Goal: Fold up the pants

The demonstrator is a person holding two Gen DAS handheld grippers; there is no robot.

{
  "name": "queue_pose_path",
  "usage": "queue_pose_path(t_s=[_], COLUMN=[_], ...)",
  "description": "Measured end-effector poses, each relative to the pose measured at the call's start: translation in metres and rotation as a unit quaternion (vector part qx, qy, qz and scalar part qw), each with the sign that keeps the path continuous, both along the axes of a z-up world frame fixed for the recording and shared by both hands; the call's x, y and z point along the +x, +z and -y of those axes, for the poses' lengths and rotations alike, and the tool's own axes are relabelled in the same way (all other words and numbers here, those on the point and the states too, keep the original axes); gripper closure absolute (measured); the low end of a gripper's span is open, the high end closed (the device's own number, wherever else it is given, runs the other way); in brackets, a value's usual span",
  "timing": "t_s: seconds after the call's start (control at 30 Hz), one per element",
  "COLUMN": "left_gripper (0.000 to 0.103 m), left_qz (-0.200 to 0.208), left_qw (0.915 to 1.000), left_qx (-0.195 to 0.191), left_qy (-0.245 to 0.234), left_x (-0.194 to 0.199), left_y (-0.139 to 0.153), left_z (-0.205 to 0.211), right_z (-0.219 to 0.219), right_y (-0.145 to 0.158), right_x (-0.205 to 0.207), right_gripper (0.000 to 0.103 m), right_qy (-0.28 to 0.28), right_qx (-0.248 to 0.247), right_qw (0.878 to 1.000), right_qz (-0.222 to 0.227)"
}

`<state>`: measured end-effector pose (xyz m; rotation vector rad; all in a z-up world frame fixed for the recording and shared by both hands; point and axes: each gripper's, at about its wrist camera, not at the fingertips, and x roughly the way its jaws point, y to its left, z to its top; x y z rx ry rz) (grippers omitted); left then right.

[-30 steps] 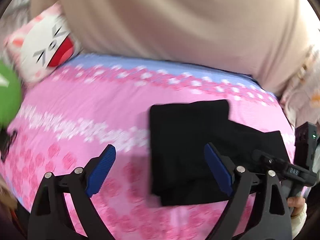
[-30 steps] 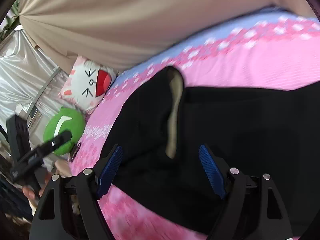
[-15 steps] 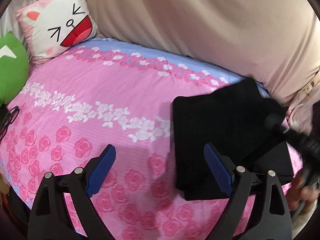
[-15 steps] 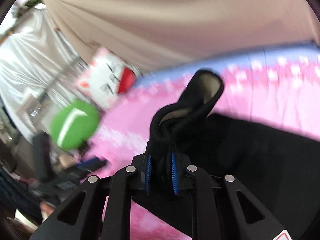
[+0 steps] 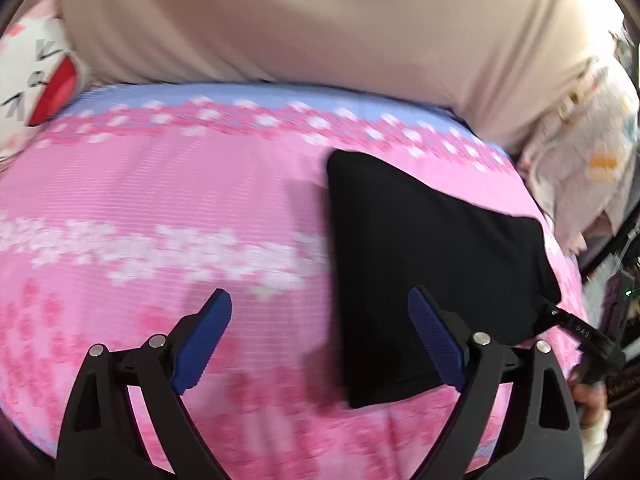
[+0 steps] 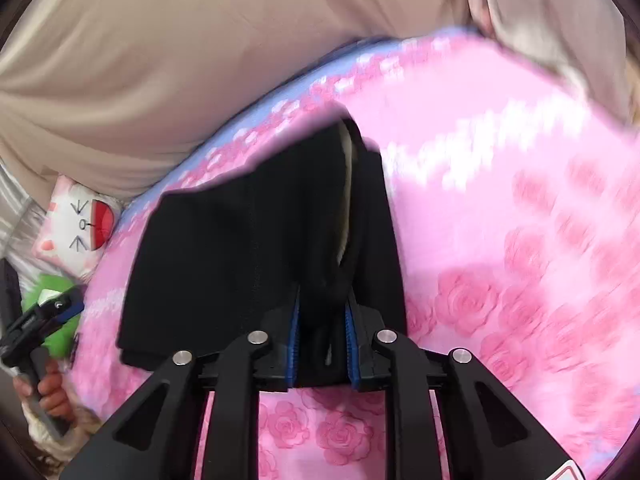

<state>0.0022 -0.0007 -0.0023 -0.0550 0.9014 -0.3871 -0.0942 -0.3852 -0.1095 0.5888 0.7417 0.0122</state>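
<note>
Pants (image 5: 420,264) are seen lying as a compact black block on the pink bedsheet (image 5: 160,208), ahead and right of the left gripper (image 5: 320,340), whose fingers are spread apart and empty. In the right wrist view, an edge of the pants is clamped by the right gripper (image 6: 322,344); one last fold is judged to be left.

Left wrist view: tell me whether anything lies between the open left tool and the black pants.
Nothing visible does. The left tool hangs open over bare pink bedsheet, and the black pants lie just beyond its right finger. The right tool already grips their other end.
</note>
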Motion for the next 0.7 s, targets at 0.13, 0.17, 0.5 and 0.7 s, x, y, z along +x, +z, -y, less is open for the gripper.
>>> queue_pose_path(t_s=[0.13,0.17,0.5,0.7], left_gripper=[0.015,0.014,0.009,0.044], left_qz=[-0.025,-0.030,-0.129,-0.114], left_qw=[0.9994,0.9993,0.9890,0.9862], left_qx=[-0.012,-0.015,-0.071,-0.103], left_qy=[-0.019,-0.017,-0.017,-0.061], left_x=[0.008,0.011,0.061,0.071], left_y=[-0.012,-0.015,-0.067,-0.073], left_z=[0.025,0.026,0.037,0.050], right_z=[0.001,0.002,0.033,0.026], right_y=[0.022,0.030,0.013,-0.012], right_x=[-0.006,-0.008,0.018,0.043], right_gripper=[0.058,0.045,0.036,0.031], right_qy=[-0.004,-0.010,-0.009,-0.001], right_qx=[-0.015,-0.026,0.034,0.050], right_qw=[1.000,0.999,0.999,0.998], right_qz=[0.022,0.033,0.008,-0.024])
